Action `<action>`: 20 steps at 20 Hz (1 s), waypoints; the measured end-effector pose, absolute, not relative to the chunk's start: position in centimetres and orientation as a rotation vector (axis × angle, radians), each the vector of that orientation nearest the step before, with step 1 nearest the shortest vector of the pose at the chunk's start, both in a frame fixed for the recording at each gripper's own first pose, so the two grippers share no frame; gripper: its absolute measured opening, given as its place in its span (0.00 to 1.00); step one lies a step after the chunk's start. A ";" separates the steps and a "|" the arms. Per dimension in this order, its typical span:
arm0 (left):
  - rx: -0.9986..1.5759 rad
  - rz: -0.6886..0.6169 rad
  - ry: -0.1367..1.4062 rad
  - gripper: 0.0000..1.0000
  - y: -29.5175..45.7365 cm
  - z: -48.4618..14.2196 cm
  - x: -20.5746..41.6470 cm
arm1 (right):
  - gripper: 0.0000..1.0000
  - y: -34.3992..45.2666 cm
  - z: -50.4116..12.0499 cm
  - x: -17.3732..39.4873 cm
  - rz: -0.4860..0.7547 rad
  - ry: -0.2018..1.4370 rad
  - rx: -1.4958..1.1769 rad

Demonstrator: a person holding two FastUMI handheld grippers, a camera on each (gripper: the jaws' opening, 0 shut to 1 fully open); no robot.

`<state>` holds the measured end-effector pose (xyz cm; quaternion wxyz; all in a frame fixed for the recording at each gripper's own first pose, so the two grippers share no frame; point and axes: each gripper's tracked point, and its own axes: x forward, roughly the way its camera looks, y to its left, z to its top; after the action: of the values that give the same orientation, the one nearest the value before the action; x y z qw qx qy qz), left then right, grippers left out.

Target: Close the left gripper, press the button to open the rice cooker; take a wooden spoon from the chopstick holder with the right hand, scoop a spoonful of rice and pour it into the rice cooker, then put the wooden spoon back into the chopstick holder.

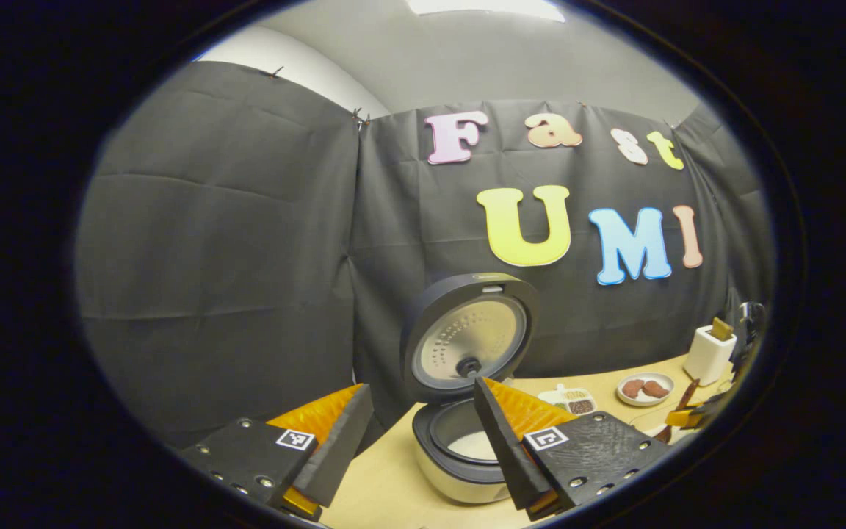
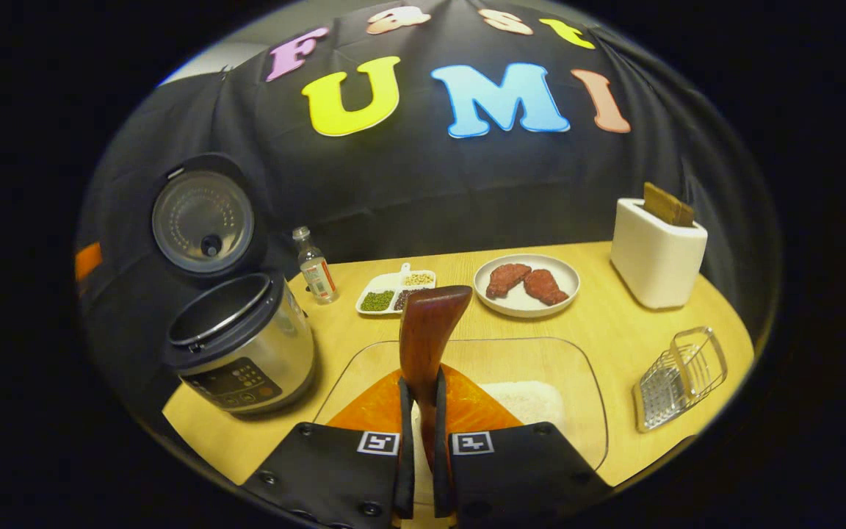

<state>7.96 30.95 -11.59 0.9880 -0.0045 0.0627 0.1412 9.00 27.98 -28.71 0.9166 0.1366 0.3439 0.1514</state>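
Rice could be spilling on the way if the dark brown wooden spoon [image 2: 427, 330] is tilting or slipping in the grip. The right gripper [image 2: 423, 411] is clamping its handle above the clear rice tray [image 2: 577, 367]. The left gripper [image 1: 423, 433] is standing wide apart, holding nothing, before the open grey rice cooker [image 1: 460, 448].

Each gripper, left gripper [image 1: 416, 433] and right gripper [image 2: 420, 411], has two wedge-shaped fingers on flat black plates studded with round screws; every plate carries a small square black-and-white marker.
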 end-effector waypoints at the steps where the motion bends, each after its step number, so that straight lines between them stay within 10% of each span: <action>1: -0.012 0.282 0.127 0.85 30.9 -11.6 8.0 | 0.12 27.9 -28.8 9.1 0.301 0.723 0.337; 20: 0.002 0.262 0.104 0.85 29.3 -10.0 7.8 | 0.12 20.7 -28.5 11.7 0.121 0.828 1.104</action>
<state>7.84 29.27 -10.02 0.9901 0.0011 0.0516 0.1305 11.66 20.67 -28.48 0.7695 0.5091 0.3816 0.0560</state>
